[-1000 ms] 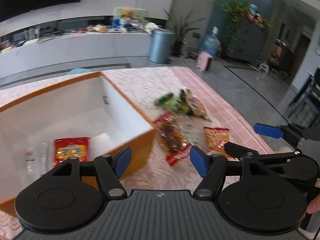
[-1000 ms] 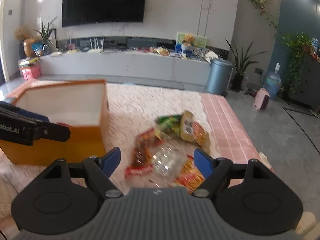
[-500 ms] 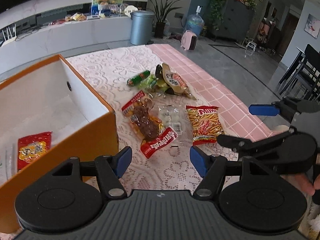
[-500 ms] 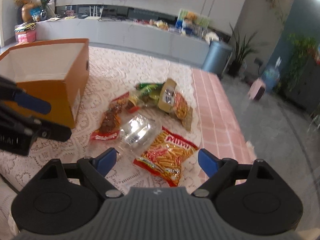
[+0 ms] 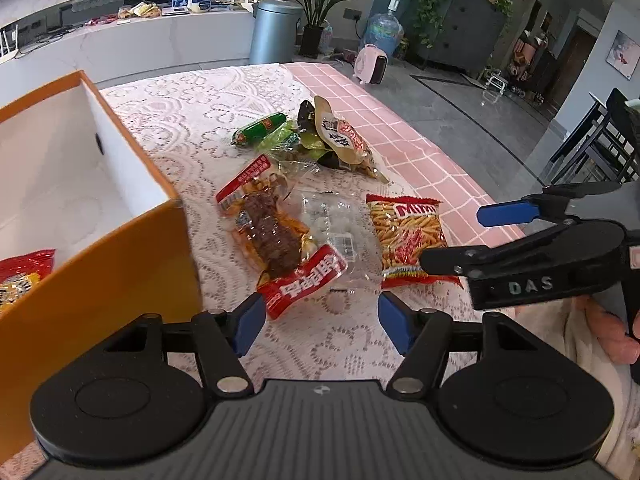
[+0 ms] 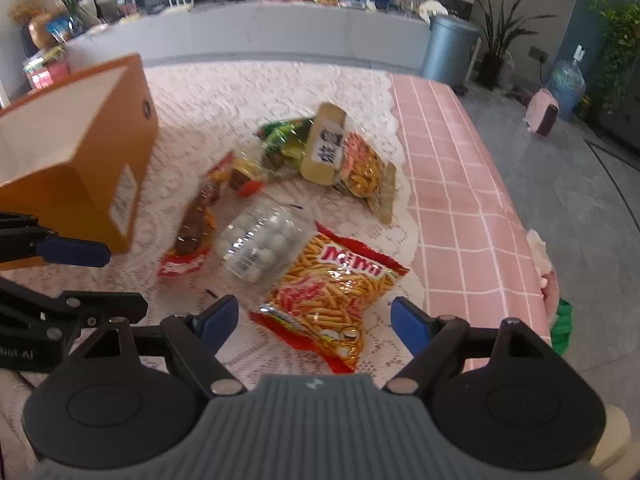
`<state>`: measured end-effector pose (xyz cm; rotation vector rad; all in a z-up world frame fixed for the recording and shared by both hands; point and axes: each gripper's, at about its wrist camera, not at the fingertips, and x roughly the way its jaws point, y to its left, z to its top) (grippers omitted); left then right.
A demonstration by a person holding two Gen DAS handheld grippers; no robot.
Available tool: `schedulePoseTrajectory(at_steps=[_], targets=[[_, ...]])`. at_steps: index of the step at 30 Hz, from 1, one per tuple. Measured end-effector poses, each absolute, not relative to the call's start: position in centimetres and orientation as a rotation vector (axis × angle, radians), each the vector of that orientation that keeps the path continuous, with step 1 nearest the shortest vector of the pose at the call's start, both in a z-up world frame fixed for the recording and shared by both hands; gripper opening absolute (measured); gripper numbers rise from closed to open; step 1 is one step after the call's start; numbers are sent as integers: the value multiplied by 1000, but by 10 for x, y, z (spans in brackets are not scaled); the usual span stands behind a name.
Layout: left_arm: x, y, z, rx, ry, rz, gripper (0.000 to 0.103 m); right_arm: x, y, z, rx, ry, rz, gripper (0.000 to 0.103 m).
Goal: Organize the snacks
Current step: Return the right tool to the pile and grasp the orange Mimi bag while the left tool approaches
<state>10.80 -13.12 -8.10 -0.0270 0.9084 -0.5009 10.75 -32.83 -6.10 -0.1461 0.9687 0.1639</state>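
Several snack packs lie on the lace cloth: a red Mimi stick-snack bag, a clear pack of white balls, a red meat-snack pack, a green sausage, green packs and a beige nut pack. An orange box stands at the left with a red pack inside. My left gripper is open and empty just short of the meat pack. My right gripper is open and empty over the Mimi bag.
The table's right part has a pink checked cover that ends at an edge with floor beyond. A grey bin, plants and a water bottle stand on the floor behind. A long white counter lines the back wall.
Both grippers have moved forward and tilted down toward the snack pile. The packs look larger and closer. The box has slid toward the left edge of both views. Both grippers stay open.
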Motion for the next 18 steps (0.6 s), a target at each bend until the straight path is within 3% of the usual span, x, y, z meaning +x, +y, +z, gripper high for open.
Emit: schedulePoseTrajectory(at_steps=[8, 15, 17, 18], targets=[[120, -152, -87, 32, 873, -373, 67, 145, -348, -81, 75, 1085, 77, 81], [134, -152, -88, -66, 857, -185, 66, 158, -360, -102, 210, 1184, 73, 81], [138, -152, -87, -99, 862, -160, 66, 163, -361, -109, 238, 1209, 74, 73], [140, -152, -88, -109, 871, -151, 66, 165, -361, -111, 248, 1217, 69, 73]])
